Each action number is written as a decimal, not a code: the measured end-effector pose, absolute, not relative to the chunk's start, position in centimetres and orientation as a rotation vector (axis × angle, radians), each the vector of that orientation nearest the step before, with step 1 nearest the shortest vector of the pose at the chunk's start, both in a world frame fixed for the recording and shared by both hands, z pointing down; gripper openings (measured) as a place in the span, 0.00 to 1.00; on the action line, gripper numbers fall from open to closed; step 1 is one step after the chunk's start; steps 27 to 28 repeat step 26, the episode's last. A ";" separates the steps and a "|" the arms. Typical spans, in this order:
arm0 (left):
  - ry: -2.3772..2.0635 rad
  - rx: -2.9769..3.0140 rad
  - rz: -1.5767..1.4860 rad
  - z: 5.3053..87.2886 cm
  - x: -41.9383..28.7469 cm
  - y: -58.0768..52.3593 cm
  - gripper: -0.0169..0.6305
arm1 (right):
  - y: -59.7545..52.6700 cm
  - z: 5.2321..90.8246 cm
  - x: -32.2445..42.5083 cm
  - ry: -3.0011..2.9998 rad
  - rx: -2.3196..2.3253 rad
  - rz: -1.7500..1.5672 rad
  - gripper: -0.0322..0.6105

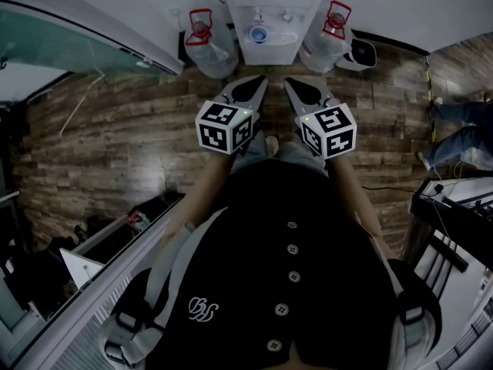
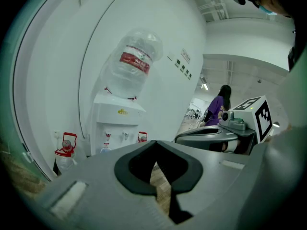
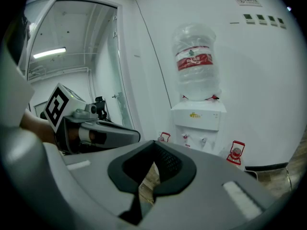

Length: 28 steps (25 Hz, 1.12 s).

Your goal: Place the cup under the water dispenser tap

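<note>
At the top centre of the head view, the blue cup (image 1: 259,34) sits in the alcove of the white water dispenser (image 1: 271,2), under the tap on the frame's left. At mid-frame, above the wooden floor (image 1: 123,141), the left hand-held gripper (image 1: 259,81) and the right hand-held gripper (image 1: 290,84) point towards it. Each has its jaws pressed together and holds nothing. Red-handled water bottles (image 1: 206,46) flank the dispenser.
</note>
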State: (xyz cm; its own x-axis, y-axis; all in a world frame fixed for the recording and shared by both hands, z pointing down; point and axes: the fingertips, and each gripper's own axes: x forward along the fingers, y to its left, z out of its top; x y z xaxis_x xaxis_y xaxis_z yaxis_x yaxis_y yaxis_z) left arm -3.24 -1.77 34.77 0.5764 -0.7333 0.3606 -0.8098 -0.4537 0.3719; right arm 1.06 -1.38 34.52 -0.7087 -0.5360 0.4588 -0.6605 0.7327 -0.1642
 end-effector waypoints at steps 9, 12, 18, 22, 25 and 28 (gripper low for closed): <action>-1.245 2.294 0.192 34.8 -3.3 -1.9 0.03 | -1.3 34.7 1.2 -2.550 0.912 0.436 0.05; -1.252 2.285 0.186 34.8 -3.3 -1.9 0.03 | -1.2 34.8 1.3 -2.545 0.901 0.436 0.05; -1.275 2.277 0.197 35.0 -3.6 -1.5 0.03 | -0.7 34.8 1.0 -2.543 0.892 0.429 0.05; -1.269 2.289 0.208 34.8 -3.4 -1.4 0.03 | -0.6 34.6 0.9 -2.547 0.890 0.421 0.05; -1.248 2.290 0.201 35.0 -3.0 -1.0 0.03 | -0.1 34.9 1.0 -2.539 0.884 0.423 0.05; -1.243 2.289 0.202 35.1 -2.9 -0.8 0.03 | 0.1 35.1 1.0 -2.537 0.882 0.424 0.05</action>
